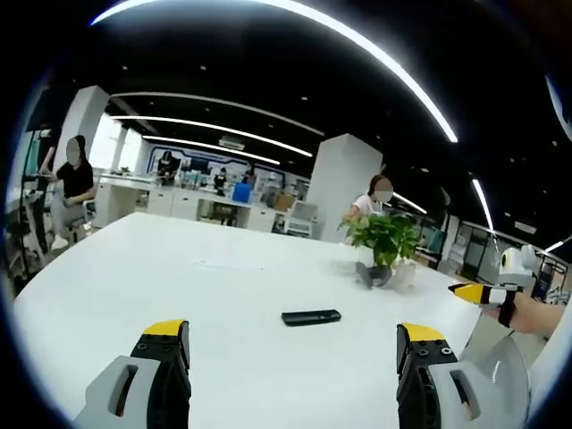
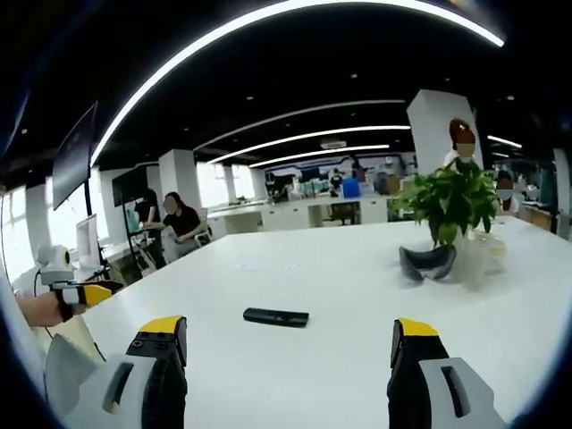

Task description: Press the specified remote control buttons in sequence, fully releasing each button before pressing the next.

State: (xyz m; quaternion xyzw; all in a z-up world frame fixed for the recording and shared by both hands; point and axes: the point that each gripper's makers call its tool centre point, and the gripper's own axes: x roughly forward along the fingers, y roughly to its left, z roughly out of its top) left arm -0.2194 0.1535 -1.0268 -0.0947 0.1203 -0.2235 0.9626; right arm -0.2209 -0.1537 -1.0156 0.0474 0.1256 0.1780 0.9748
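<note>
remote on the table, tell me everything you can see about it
The remote is a slim, black, bar-shaped piece, plastic by the look of it, lying flat on the white table with its long side running across both views. Its buttons are too small to make out. Nothing touches it but the tabletop: both claws are open and hold back from it, with bare table between. The potted plant stands farther back on the table, apart from it. In the right gripper view it lies at.
</note>
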